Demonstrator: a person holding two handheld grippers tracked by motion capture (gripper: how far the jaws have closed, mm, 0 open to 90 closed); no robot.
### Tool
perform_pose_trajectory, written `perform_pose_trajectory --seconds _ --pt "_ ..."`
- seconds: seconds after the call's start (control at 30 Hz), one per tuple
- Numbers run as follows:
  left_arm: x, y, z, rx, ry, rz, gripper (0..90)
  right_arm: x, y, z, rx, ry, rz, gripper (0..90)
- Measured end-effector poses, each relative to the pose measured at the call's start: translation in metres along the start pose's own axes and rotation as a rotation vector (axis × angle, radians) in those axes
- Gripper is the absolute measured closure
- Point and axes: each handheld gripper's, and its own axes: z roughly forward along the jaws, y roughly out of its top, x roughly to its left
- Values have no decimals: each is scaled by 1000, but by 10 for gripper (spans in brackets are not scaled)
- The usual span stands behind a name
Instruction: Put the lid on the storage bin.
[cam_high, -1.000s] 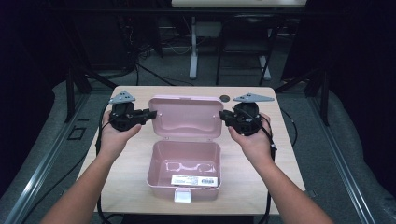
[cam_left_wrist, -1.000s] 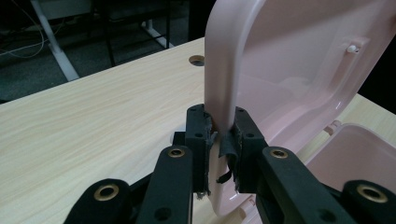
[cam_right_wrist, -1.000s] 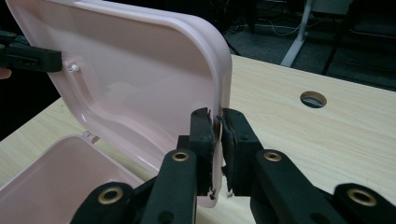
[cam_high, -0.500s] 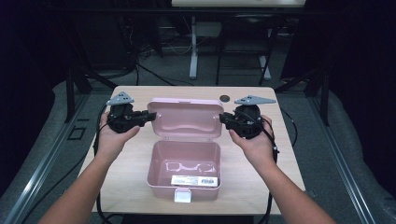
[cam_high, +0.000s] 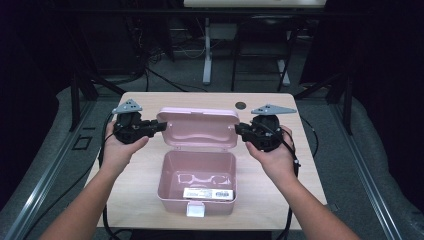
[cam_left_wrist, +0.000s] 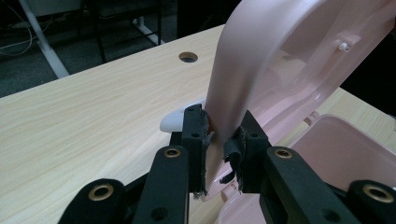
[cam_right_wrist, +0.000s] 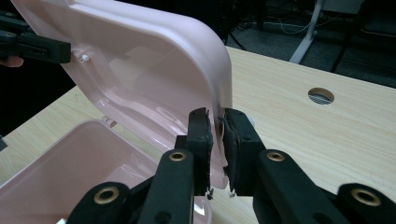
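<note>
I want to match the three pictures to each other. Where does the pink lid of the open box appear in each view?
High view: the lid stands open at the centre, behind the box's base.
Left gripper view: upper right, its edge between the jaws.
Right gripper view: upper left, its edge between the jaws.
Shared landmark: the round hole in the table.
</note>
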Motion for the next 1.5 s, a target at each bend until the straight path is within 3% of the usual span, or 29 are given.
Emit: perform_pose_trajectory --seconds 0.8,1.03,1.27,1.5 --pt "-7 2 -8 16 -13 4 731 6 -3 -11 3 19 -10 793" --pt "-11 6 -17 -24 -17 0 718 7 -3 -14 -3 26 -16 781" --pt "-19 12 -25 -22 1 36 712 9 -5 -17 -5 30 -18 772" --pt "-22 12 -29 -21 -1 43 707 10 -9 -19 -9 43 -20 753"
